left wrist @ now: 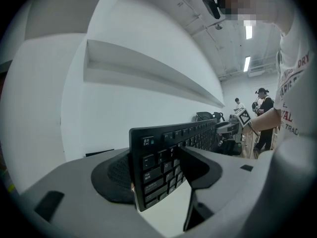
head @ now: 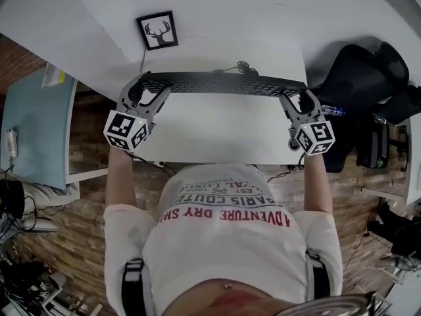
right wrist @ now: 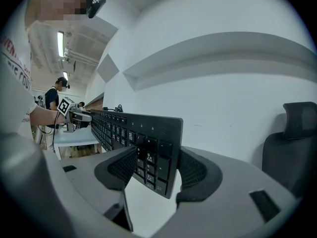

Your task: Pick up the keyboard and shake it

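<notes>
A long black keyboard (head: pixel 220 83) hangs above the white desk (head: pixel 217 130), tipped on edge with its keys facing me. My left gripper (head: pixel 146 92) is shut on its left end (left wrist: pixel 158 165), one pad behind and one on the keys. At the other end, my right gripper (head: pixel 296 102) is shut on the keyboard (right wrist: pixel 153 155) the same way. Its cable (head: pixel 240 66) trails off the back edge toward the wall.
A small framed deer picture (head: pixel 158 31) lies on the desk behind the keyboard. A black office chair (head: pixel 368 84) stands to the right. A light blue table (head: pixel 33 124) is at the left. Other people (left wrist: pixel 262 108) stand far off in the room.
</notes>
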{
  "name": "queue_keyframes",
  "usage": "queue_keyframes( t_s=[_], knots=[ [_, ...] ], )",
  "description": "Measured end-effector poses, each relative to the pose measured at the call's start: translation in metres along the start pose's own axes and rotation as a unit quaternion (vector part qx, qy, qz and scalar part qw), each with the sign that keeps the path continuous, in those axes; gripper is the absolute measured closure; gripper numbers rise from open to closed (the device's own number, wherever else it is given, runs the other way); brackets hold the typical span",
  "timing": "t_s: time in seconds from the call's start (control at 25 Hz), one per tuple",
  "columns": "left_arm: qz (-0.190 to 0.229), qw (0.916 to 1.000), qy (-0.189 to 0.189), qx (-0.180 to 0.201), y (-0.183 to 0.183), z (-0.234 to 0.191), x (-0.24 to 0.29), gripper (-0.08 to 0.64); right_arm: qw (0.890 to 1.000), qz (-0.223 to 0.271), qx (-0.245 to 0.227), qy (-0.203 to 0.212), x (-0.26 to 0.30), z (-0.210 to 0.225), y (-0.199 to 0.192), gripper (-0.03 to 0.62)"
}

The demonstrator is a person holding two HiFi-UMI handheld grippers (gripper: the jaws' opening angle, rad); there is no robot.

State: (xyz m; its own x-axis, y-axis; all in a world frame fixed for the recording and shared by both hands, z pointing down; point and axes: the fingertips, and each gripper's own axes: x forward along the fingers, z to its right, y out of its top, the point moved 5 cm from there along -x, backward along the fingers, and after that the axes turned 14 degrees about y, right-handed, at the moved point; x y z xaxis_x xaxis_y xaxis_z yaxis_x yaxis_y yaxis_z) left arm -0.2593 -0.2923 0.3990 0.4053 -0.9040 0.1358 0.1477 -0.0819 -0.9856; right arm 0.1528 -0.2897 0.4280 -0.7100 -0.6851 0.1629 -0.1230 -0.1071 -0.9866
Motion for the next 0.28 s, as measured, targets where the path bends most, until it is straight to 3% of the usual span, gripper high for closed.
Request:
queue_keyframes(
  t_s=[0.28],
  knots=[
    [-0.003,1.0000,-0.002,-0.001,-0.0034,0.0033,0.0049,0.284,1.000,-0.008,0.005,-0.001,-0.0022,0.0031,-0.0041,0.323]
  ],
)
